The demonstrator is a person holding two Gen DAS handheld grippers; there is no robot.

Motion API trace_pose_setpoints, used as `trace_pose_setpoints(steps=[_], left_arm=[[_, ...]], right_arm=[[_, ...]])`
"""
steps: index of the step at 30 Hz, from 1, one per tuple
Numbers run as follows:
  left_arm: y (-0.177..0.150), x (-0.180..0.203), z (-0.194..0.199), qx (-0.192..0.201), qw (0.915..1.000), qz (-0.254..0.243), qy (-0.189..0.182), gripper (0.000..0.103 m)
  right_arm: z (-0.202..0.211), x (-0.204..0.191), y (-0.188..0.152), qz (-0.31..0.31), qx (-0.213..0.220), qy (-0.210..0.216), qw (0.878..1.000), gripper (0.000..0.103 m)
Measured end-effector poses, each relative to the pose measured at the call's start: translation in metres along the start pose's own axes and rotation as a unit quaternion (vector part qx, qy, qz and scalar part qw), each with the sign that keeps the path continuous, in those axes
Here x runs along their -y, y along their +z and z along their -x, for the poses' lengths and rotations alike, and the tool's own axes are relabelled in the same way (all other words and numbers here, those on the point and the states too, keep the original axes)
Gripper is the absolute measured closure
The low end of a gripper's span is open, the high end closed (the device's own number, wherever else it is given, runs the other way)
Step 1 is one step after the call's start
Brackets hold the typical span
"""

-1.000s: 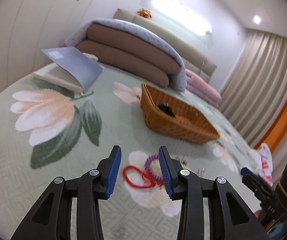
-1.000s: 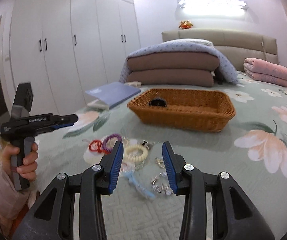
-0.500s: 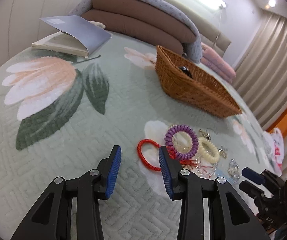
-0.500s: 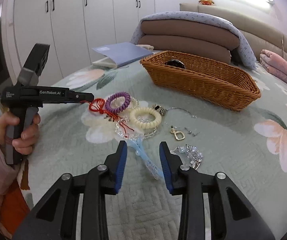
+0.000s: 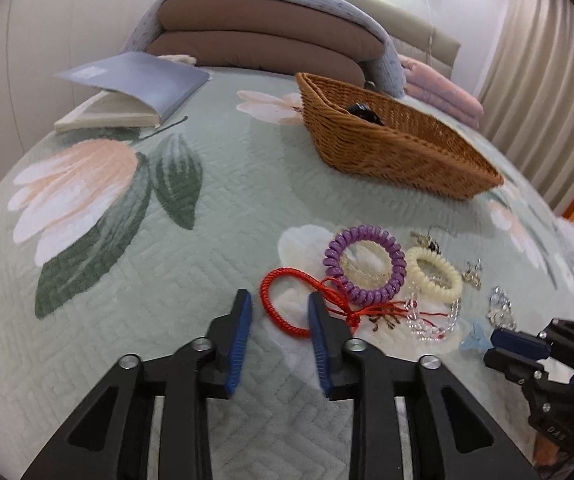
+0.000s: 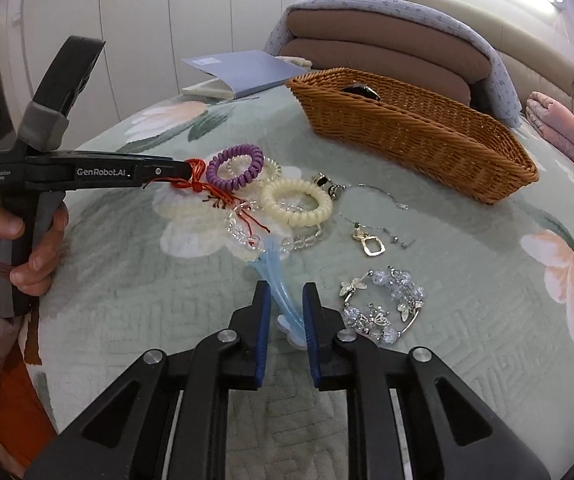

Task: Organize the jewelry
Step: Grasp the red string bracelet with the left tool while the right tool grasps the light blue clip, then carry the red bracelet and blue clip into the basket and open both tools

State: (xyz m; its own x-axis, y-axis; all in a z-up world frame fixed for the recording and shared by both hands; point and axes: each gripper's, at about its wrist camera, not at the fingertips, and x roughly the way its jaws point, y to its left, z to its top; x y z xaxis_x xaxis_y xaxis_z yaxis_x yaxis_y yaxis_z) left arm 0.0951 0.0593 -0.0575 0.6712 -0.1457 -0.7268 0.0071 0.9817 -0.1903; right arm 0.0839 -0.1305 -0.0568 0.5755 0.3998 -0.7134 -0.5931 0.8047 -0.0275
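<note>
Left gripper (image 5: 279, 312) is sitting low over the quilt (image 5: 207, 216) with its fingers apart; the near-left arc of the red cord bracelet (image 5: 283, 312) is lying in the gap, and the right blue pad (image 5: 317, 344) is crossing over the loop near its knot. Contact between pad and cord cannot be told. From the right wrist view the same gripper's tip (image 6: 175, 168) is meeting the red cord at the knot.

Right gripper (image 6: 283, 300) is also near the quilt, fingers parted narrowly on either side of the pale blue hair clip (image 6: 283, 300), which is lying lengthwise in the gap (whether the pads are pressing it cannot be told).

The rest of the jewelry is lying loose in a cluster on the quilt:
- purple coil hair tie (image 5: 363, 264), just right of the red loop, overlapping a clear one
- cream coil hair tie (image 5: 433, 274), right of the purple one
- clear bead bracelet (image 5: 431, 320), near side of the cream tie
- crystal charm bracelet (image 6: 383, 304), just right of the right gripper
- gold pendant and thin chain (image 6: 371, 240), farther on

Wicker basket (image 5: 391, 148) is standing farther back to the right, one dark item (image 5: 363, 112) inside. An open book (image 5: 135, 92) is lying far left.
</note>
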Motion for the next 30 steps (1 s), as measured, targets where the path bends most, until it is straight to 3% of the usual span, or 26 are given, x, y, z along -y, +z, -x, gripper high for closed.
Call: trace_pose_setpoints(steps=[12, 20, 25, 26, 27, 30], left_arm=[[0.0, 0.006, 0.001, 0.001, 0.9998, -0.017, 0.009, 0.079], [0.0, 0.006, 0.002, 0.0, 0.9998, -0.019, 0.002, 0.079], [0.001, 0.005, 0.001, -0.001, 0.9998, -0.017, -0.006, 0.079], [0.001, 0.005, 0.001, 0.0, 0.9998, -0.017, -0.005, 0.083], [0.0, 0.005, 0.001, -0.001, 0.9998, -0.018, -0.004, 0.098], [-0.001, 0.007, 0.003, 0.004, 0.9997, -0.023, -0.008, 0.099]], right_arm=[[0.0, 0.01, -0.004, -0.039, -0.017, -0.01, 0.999, 0.084], [0.004, -0.003, -0.009, -0.132, -0.013, -0.064, 0.989, 0.084], [0.0, 0.003, -0.006, -0.14, -0.024, -0.052, 0.989, 0.087], [0.0, 0.004, -0.005, -0.144, -0.023, -0.052, 0.988, 0.088], [0.001, 0.003, -0.006, -0.149, -0.021, -0.052, 0.987, 0.089], [0.006, 0.001, -0.011, -0.175, -0.002, -0.054, 0.983, 0.091]])
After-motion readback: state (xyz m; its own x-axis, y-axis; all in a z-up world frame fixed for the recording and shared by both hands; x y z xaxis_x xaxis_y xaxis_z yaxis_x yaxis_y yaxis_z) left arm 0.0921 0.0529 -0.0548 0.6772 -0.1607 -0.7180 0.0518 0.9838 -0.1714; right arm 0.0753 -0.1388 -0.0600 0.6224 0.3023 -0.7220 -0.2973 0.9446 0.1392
